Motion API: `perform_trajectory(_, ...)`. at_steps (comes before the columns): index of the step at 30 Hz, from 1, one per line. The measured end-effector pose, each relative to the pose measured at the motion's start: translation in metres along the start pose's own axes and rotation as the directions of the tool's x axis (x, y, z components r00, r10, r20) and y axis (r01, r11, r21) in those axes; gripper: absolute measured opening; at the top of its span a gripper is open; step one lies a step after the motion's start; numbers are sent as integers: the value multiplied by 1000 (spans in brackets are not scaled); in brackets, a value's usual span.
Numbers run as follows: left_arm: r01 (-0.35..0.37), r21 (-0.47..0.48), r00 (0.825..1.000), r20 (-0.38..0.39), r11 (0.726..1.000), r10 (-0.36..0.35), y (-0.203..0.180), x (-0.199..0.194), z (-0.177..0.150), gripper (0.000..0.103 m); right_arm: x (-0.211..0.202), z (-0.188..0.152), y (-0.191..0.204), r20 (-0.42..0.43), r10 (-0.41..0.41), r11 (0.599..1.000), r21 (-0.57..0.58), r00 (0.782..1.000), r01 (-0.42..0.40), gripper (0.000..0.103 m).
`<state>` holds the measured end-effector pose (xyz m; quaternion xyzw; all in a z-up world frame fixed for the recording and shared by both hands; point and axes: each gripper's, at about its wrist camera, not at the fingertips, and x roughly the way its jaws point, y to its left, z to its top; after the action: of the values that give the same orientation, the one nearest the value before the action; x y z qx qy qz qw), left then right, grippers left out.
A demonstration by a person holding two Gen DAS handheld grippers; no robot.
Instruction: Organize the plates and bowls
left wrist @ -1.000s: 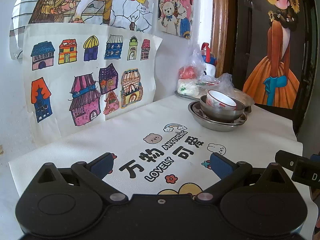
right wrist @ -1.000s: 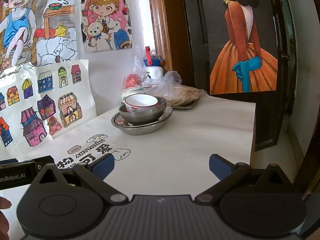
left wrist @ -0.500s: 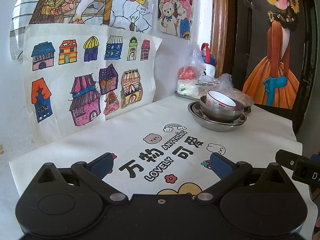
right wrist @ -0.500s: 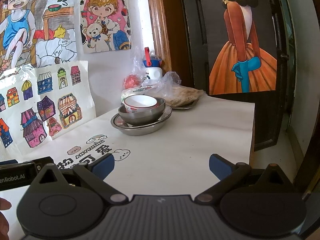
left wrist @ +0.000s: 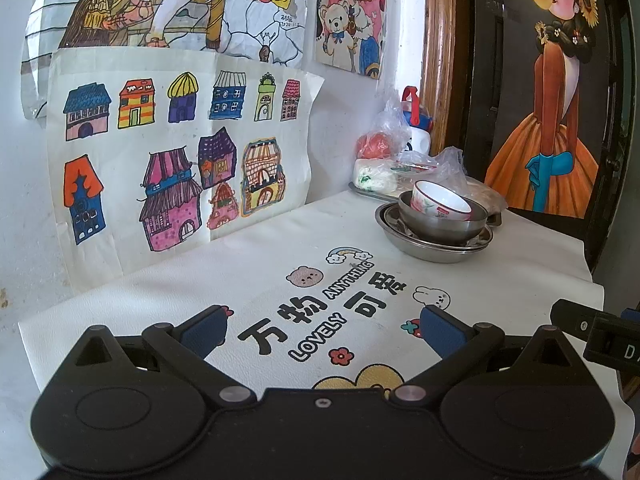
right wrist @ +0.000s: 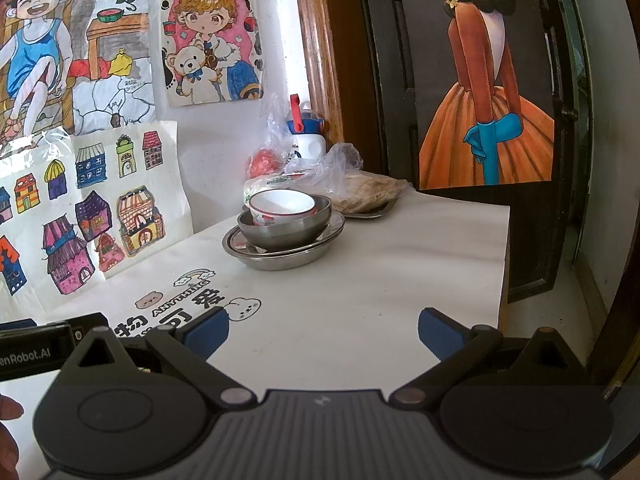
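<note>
Stack: white bowl point(right wrist: 282, 207) nested in steel bowl point(right wrist: 285, 229) on steel plates point(right wrist: 284, 256), ahead of both grippers. Left gripper point(left wrist: 322, 328) and right gripper point(right wrist: 323, 326) fingers spread, holding nothing, over table point(right wrist: 400, 280).

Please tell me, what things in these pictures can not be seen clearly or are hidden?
- How many steel plates are stacked: both views, the steel bowl covers them.
- The lower part of the white bowl: both views, hidden inside the steel bowl.
- The food on the tray behind: right wrist view, wrapped in a plastic bag.
- The right gripper in the left wrist view: cut off by the right edge.
</note>
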<state>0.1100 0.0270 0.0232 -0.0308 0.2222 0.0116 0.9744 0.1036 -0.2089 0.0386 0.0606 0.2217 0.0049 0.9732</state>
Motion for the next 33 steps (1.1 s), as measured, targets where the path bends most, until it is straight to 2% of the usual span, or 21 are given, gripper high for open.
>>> perform_trajectory(33, 0, 0, 1000, 0, 1000, 0, 0, -1, -1, 102, -2, -1, 1, -3, -1, 1000, -2, 1000, 1, 103)
